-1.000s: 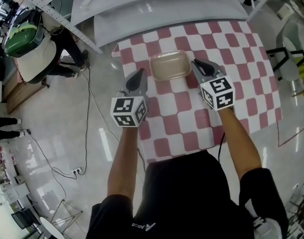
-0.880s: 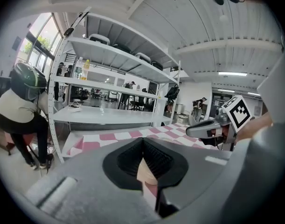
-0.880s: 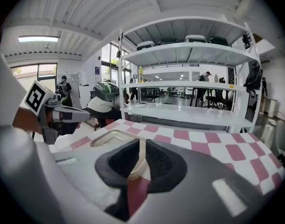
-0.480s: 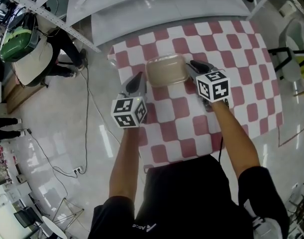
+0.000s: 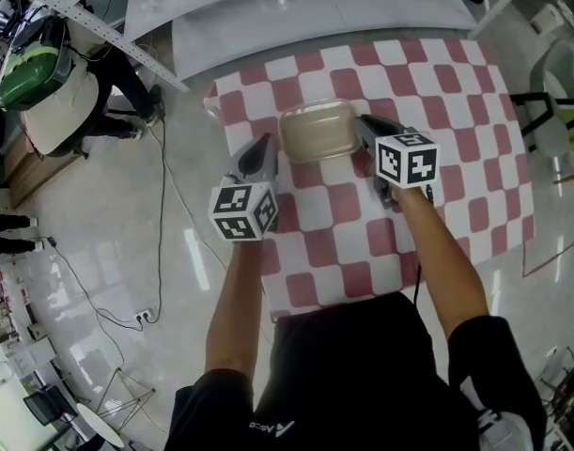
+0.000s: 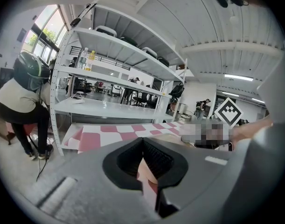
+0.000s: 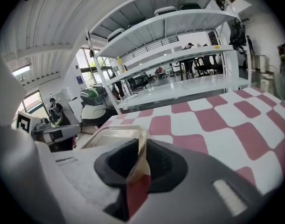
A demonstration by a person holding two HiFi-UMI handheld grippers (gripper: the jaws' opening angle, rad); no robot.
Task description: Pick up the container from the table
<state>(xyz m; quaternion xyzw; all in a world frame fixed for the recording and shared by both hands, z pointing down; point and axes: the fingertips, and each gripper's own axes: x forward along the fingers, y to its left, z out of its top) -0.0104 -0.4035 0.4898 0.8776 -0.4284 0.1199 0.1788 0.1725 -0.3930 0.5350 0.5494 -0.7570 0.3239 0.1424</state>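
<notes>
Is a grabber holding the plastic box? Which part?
The left gripper is shut and empty beside the container. The right gripper reaches its right rim; whether it pinches it cannot be told.

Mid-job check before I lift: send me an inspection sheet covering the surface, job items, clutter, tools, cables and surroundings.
Surface: red-and-white checked tablecloth lying flat over the table.
Job's things: translucent beige rectangular plastic container, upright on the cloth.
Clutter: nothing seen.
Tools: left tool has its jaws together, just left of the container. Right tool has its jaws together at the container's right rim; contact unclear.
Cables: black cable on the floor left of the table.
Surroundings: white shelving rack behind the table; person in a green helmet at left.
</notes>
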